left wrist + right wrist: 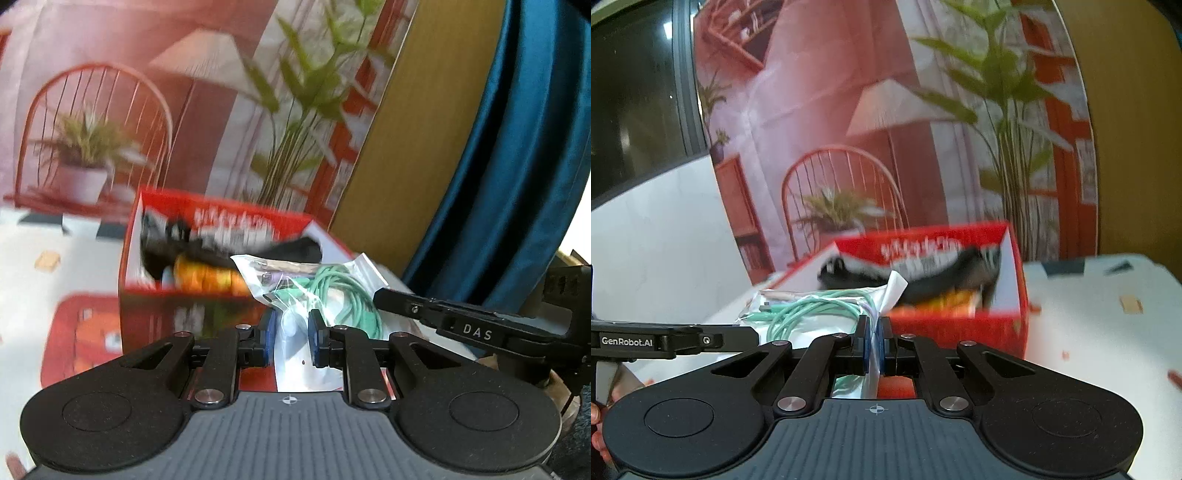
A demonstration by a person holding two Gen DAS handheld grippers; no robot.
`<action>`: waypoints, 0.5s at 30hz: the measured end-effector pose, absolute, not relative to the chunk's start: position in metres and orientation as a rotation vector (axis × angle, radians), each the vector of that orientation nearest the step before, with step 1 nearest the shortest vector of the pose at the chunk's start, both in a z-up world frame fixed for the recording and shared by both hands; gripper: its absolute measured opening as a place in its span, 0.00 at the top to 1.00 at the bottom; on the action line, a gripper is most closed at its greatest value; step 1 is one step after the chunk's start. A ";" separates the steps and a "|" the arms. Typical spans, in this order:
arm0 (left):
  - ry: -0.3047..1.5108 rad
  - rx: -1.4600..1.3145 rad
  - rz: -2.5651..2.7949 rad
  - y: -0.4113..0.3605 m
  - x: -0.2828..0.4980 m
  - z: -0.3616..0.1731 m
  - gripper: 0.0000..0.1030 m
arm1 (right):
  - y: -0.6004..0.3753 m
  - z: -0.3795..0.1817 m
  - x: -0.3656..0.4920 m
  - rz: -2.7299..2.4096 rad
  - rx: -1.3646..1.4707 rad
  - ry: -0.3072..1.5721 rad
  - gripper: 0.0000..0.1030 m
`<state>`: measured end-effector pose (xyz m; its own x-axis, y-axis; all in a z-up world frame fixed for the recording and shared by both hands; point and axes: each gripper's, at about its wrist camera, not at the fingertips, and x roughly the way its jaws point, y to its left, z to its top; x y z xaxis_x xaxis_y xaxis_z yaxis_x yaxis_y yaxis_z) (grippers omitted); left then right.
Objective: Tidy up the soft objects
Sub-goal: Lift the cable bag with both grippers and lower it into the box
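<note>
1. Left wrist view: the left gripper (291,341) had its blue pads (268,338) set narrow, pinching the near edge of a clear plastic bag (295,295). The bag held a coiled mint-green cable (343,295) and a small purple-tipped connector (blurred).
2. Same view: the bag hung just in front of an open red box (155,306), which sat at about 11 o'clock from the pads. Inside the box lay a black furry item (192,247) over something orange (207,277); neither could be identified further.
3. Same view: the right gripper's black finger (443,317) reached the bag from 3 o'clock. A second red pack (81,332) lay on the white table (55,240) at 9 o'clock.
4. Right wrist view: the right gripper (874,341) was clamped tight on a thin fold of the same bag (812,310), pads nearly meeting with only film between them.
5. Same view: the cable (812,306) lay at 10 o'clock from the pads, the box (960,332) at 1 o'clock, touching or just behind the bag (cannot tell which).
6. Same view: the left gripper's finger (665,341) entered from 9 o'clock. A printed backdrop (886,129) stood behind the table (1108,314).
</note>
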<state>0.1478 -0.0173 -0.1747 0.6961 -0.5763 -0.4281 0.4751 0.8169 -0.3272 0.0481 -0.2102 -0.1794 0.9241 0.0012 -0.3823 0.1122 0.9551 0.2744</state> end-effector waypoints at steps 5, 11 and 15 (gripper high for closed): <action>0.510 -0.192 -0.573 -0.024 0.179 -0.156 0.81 | -0.224 -0.158 0.079 -0.059 0.277 0.361 0.96; 0.520 -0.169 -0.545 -0.033 0.221 -0.151 0.81 | -0.241 -0.152 0.125 -0.076 0.238 0.380 0.96; 0.567 -0.119 -0.523 -0.040 0.245 -0.164 0.81 | -0.253 -0.163 0.153 -0.102 0.235 0.424 0.96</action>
<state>0.2453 -0.0398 -0.1635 0.7173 -0.5039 -0.4813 0.4396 0.8631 -0.2485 0.1530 -0.2534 -0.1634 0.9067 -0.0496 -0.4188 0.1471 0.9679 0.2039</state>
